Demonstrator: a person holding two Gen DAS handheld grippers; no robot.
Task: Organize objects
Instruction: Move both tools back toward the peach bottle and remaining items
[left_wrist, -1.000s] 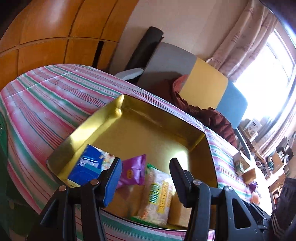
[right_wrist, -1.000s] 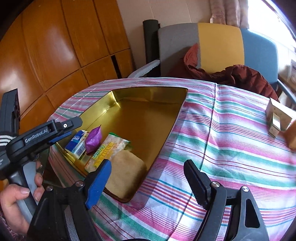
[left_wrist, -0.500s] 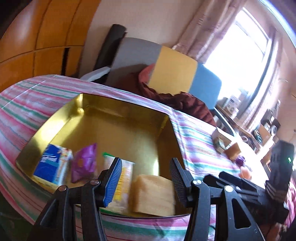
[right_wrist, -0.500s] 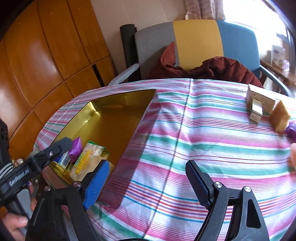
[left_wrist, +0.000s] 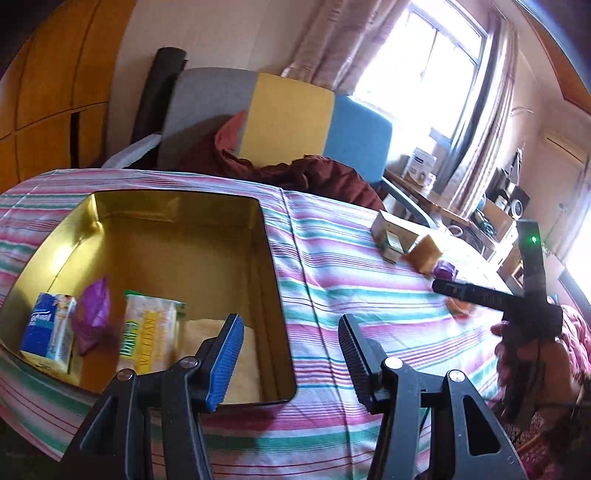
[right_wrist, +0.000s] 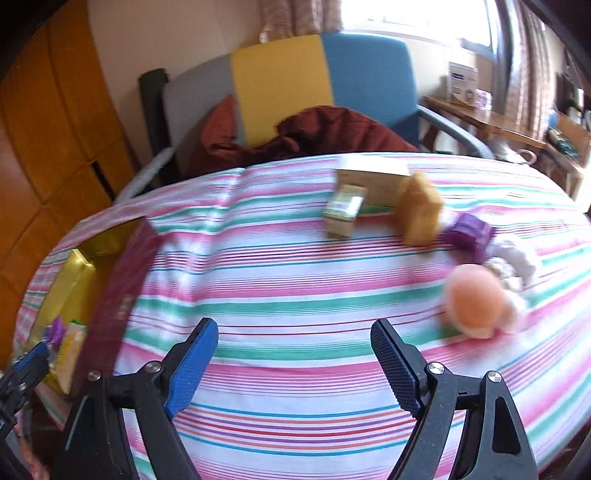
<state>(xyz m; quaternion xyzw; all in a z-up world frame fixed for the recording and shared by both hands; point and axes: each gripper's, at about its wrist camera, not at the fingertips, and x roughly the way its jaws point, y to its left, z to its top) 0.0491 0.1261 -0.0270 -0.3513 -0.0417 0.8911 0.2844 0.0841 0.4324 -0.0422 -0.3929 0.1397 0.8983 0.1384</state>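
Left wrist view shows your left gripper (left_wrist: 288, 354) empty, its jaws standing about half apart above the near right corner of the gold tin (left_wrist: 266, 229), where a blue carton (left_wrist: 46, 332), a purple sachet (left_wrist: 94, 314), a yellow-lettered packet (left_wrist: 147, 336) and a tan block (left_wrist: 240, 365) already lie along the near wall. Your right gripper (right_wrist: 291, 362) is also empty, jaws wide, nothing between them, hanging over bare striped tablecloth (right_wrist: 295, 295).

What remains to sort sits well to the right of the tin: a pale box (right_wrist: 373, 177) with a small green-labelled box (right_wrist: 345, 210) leaning at its front, a tan wedge (right_wrist: 419, 206), a purple cube (right_wrist: 471, 232), a peach round thing (right_wrist: 476, 299) and something white and fluffy (right_wrist: 517, 262) just behind it. These are crowded, so a wide finger could, I judge, knock a neighbour over as you close on one; the round piece looks likely to roll or squash out of the pads. The cloth is loose and creased, so dragging a fingertip may bunch it and shift the cluster. The right view is blurred, so aim may be off.

Behind the table stand a grey, yellow and blue chair (left_wrist: 288, 114) with a dark red garment (left_wrist: 314, 177) on it, orange wooden panels (left_wrist: 55, 92) to the left, and a bright curtained window (left_wrist: 424, 74) to the right
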